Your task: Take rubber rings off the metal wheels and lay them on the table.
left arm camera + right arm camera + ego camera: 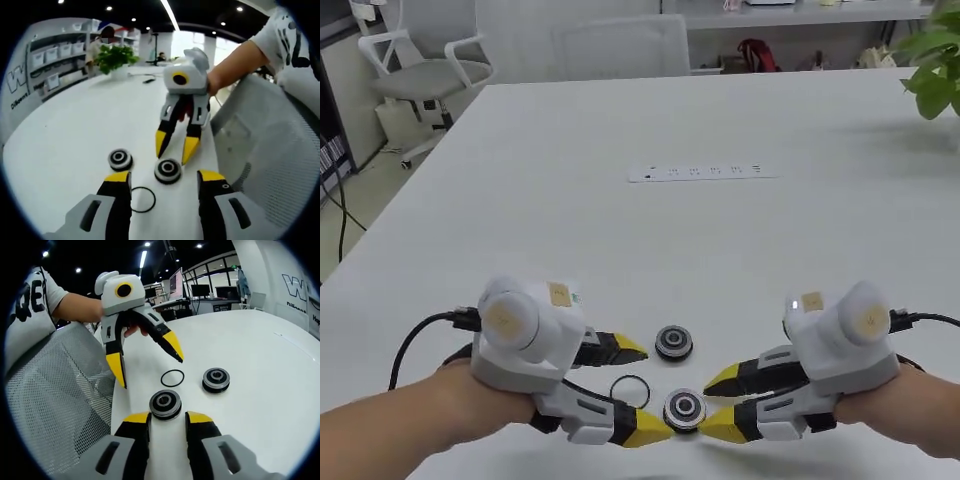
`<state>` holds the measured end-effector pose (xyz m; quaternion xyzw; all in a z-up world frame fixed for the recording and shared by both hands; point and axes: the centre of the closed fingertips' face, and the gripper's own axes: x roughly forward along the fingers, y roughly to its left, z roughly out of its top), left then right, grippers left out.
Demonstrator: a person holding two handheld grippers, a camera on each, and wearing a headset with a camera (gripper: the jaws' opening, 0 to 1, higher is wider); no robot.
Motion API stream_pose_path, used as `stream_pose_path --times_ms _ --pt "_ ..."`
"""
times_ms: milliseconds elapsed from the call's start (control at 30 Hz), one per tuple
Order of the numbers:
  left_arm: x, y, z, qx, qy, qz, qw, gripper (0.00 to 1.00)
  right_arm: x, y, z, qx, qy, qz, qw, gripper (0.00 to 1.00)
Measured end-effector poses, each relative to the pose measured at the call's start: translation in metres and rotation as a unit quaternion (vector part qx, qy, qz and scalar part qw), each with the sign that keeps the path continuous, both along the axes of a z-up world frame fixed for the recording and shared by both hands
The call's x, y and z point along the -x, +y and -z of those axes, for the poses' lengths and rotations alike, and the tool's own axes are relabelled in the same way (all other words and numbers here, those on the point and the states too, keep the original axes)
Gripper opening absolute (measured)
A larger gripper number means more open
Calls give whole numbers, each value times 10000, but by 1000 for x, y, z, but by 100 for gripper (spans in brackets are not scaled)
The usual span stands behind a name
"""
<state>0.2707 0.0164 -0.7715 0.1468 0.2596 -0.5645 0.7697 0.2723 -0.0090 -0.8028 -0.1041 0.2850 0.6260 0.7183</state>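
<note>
Near wheel [684, 408] ungripped, tip to tip between both tongs.
Left tongs [653, 392] spread wide, right tongs [708, 400] parted, closing on nothing; loose ring [630, 389] between left jaws, far wheel [673, 342] beyond. Could skid away if pinched off-centre, or drag that ring along.

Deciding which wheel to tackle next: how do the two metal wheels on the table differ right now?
Place: the near wheel sits between the tips of the left gripper and the right gripper, while the far wheel lies free beyond them. Line-up: the near wheel is straight ahead of the right gripper's jaws, the far wheel off to one side. Both lie flat, dark-banded with metal hubs.
</note>
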Motion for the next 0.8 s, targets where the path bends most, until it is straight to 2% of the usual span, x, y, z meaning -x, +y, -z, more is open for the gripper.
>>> stream_pose_path --times_ms 600,800 --pt "1 -15 8 -31 108 60 9999 35 2 3 6 116 -151 -134 9997 18" --pt "2 -22 13 -36 174 82 9998 30 2 2 6 103 -136 -123 9998 18"
